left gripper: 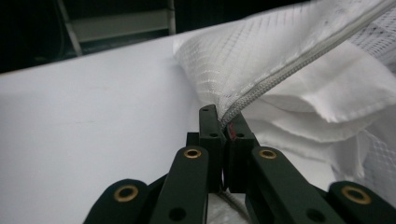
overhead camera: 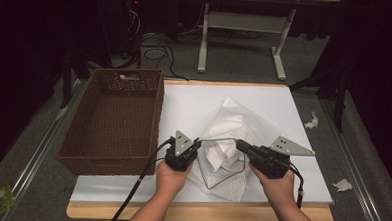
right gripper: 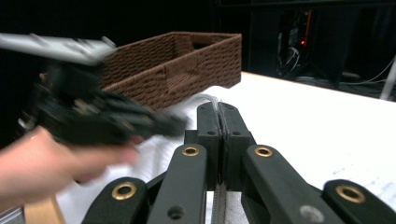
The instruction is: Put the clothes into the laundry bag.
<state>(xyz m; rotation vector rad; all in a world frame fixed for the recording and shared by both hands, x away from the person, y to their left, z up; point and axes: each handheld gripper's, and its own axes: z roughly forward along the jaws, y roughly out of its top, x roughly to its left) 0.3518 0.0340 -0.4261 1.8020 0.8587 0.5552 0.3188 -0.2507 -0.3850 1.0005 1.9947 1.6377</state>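
Observation:
A white mesh laundry bag (overhead camera: 233, 124) with a grey zipper edge lies on the white table top, with folded white cloth (overhead camera: 227, 152) inside its open mouth. My left gripper (overhead camera: 197, 140) is shut on the zipper edge (left gripper: 280, 74) at the left side of the opening. In the left gripper view the edge runs up and right from the jaws, with cloth (left gripper: 336, 102) beneath it. My right gripper (overhead camera: 238, 143) is shut on the zipper edge (right gripper: 218, 105) at the right side. The zipper is pulled taut between the two grippers.
A brown wicker basket (overhead camera: 114, 119) stands empty at the table's left, close to my left gripper; its wall (right gripper: 187, 65) appears in the right gripper view. The white board (overhead camera: 269, 103) extends behind and to the right. Paper scraps (overhead camera: 343, 185) lie off the table's right edge.

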